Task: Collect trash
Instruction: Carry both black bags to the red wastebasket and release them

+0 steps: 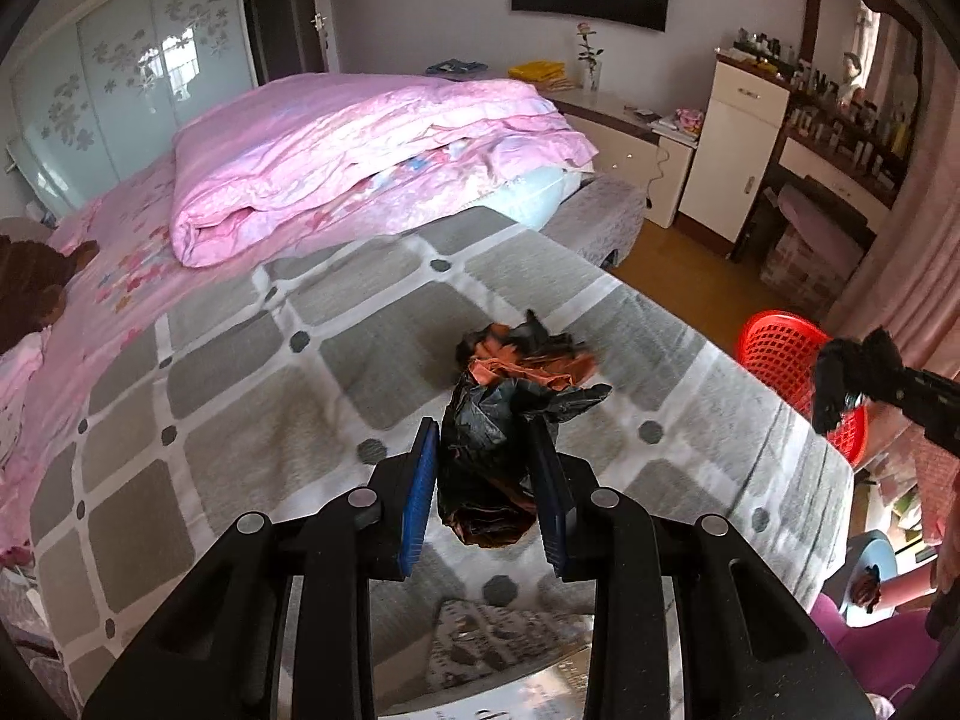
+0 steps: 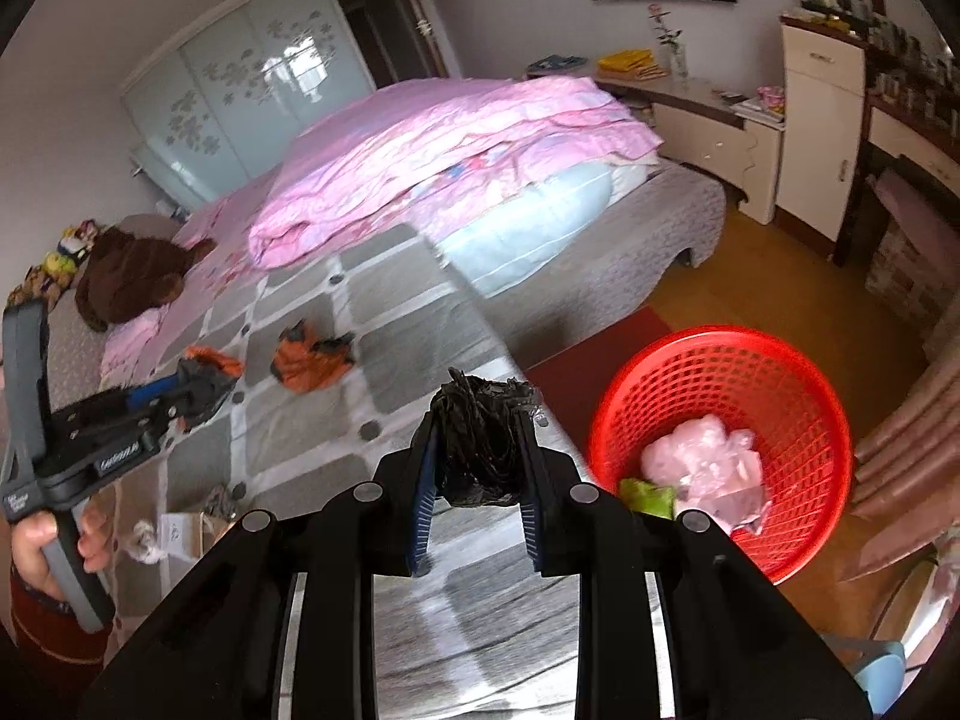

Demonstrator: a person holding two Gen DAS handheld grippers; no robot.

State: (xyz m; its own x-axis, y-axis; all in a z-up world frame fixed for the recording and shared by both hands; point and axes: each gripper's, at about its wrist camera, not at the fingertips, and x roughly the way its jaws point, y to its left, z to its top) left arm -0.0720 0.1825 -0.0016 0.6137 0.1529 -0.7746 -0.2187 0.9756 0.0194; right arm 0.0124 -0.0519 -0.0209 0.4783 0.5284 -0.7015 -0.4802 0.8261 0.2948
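Note:
My left gripper [image 1: 483,441] is shut on a crumpled black plastic bag [image 1: 480,456] with orange scraps, just above the grey checked bedspread [image 1: 240,420]. Right behind it a black and orange wad [image 1: 528,354] lies on the spread. In the right wrist view that wad [image 2: 312,360] lies apart from the left gripper [image 2: 192,393]. My right gripper [image 2: 478,420] is shut on a black crumpled bag [image 2: 480,444] over the bed's edge, left of the red mesh basket [image 2: 798,396]. A pink plastic bag [image 2: 708,468] and a green scrap [image 2: 648,495] lie in the basket.
A folded pink duvet [image 1: 360,162] and a brown plush toy [image 2: 132,276] lie farther up the bed. A white cabinet [image 1: 732,150] and a dresser crowded with bottles [image 1: 852,120] stand at the far right. A blue stool [image 2: 870,666] stands near the basket on the wooden floor [image 2: 780,294].

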